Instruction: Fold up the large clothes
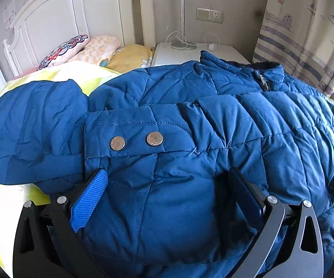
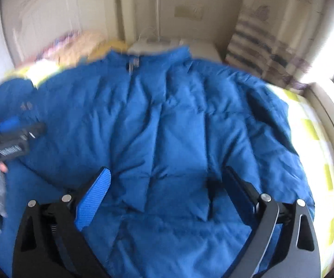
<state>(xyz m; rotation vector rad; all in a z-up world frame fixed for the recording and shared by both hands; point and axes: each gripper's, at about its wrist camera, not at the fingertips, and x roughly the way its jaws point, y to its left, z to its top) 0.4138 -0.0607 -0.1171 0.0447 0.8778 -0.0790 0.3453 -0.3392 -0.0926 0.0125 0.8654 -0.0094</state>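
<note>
The blue padded jacket (image 1: 178, 115) lies spread over the bed (image 1: 2, 199), filling most of both wrist views, its collar and zip toward the top of the frame near the white nightstand (image 1: 178, 53). At the far left of the left-wrist view one sleeve (image 1: 27, 125) hangs out over the yellow-green sheet, and I judge that is the first risk — if I pull the body across without gathering it, that sleeve will trail and bunch under the fold. Next, in the middle of that view, the cuff with its two metal snaps (image 1: 136, 140) lies across the chest; my left claw (image 1: 167, 197) stands wide with puffy fabric bulging between the pads, but I cannot tell whether they truly press on it, so a lift from here may slip off the slick shell. Moving on to the right-wrist view, which is blurred, my right claw (image 2: 164, 192) is spread wide over the jacket's middle and has hold of nothing — closing here would likely pinch only the top layer and leave the back panel behind. At the right edge of that frame the jacket's side (image 2: 289, 143) reaches close to the edge of the bed, and a careless tug toward that side could drag the whole thing off.
</note>
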